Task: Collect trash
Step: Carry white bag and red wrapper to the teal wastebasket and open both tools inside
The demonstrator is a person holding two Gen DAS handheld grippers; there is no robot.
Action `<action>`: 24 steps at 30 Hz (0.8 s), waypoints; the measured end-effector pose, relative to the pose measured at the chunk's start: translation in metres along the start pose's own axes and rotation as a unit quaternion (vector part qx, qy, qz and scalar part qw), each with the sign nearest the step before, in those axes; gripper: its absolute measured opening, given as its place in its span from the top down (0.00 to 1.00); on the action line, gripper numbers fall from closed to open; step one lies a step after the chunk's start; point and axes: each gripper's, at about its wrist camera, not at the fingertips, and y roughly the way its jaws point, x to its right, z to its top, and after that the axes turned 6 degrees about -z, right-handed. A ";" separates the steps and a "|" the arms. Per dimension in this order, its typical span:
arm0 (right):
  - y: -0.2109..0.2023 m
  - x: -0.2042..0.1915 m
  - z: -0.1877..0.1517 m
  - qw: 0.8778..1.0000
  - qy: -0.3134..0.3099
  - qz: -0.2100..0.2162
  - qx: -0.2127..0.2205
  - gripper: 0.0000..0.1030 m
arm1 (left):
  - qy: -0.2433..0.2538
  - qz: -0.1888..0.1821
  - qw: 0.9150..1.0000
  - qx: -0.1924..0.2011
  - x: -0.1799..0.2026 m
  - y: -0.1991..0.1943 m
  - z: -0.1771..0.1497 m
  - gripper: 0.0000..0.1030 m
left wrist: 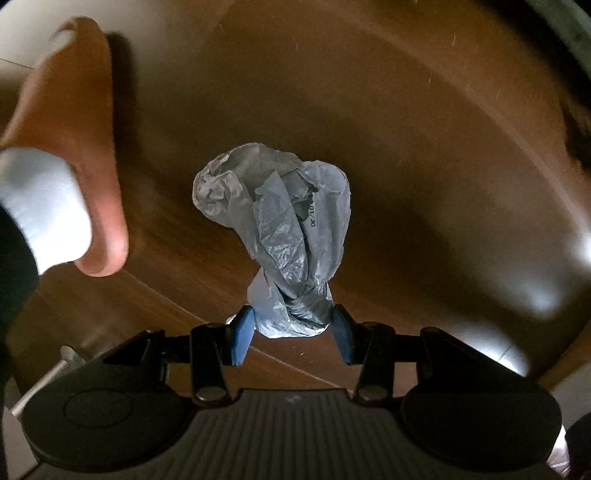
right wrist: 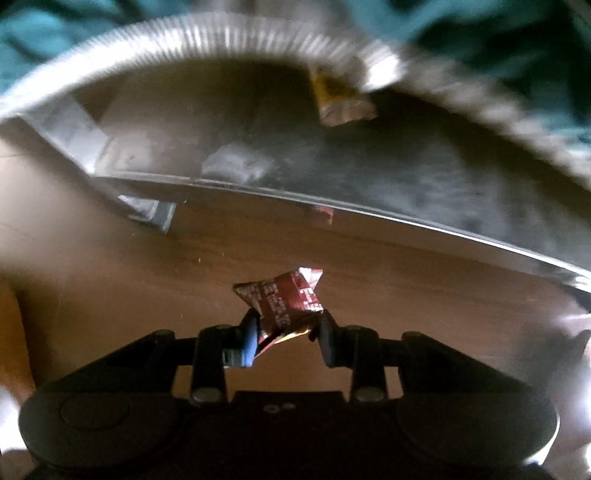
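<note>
A crumpled grey plastic bag (left wrist: pixel 280 218) hangs between the blue pads of my left gripper (left wrist: pixel 293 325), which is shut on the bag's twisted end above the brown wooden floor (left wrist: pixel 424 147). In the right wrist view a crumpled red wrapper (right wrist: pixel 286 299) with white print is pinched by my right gripper (right wrist: pixel 286 332), also above the wooden floor (right wrist: pixel 147 266). Both gripper bodies fill the lower part of their views.
A person's foot (left wrist: pixel 85 166) in an orange slipper and pale sock stands at the left. Ahead of the right gripper lies a dustpan-like metal tray (right wrist: pixel 369 177) with a ridged rim, a yellow-brown wrapper (right wrist: pixel 340 99) in it, and teal fabric (right wrist: pixel 498 33) behind.
</note>
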 end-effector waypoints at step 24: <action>-0.308 0.033 -0.037 0.983 0.003 0.017 0.182 0.69 | 0.076 -0.155 0.949 0.263 -0.003 -0.262 -0.125 0.57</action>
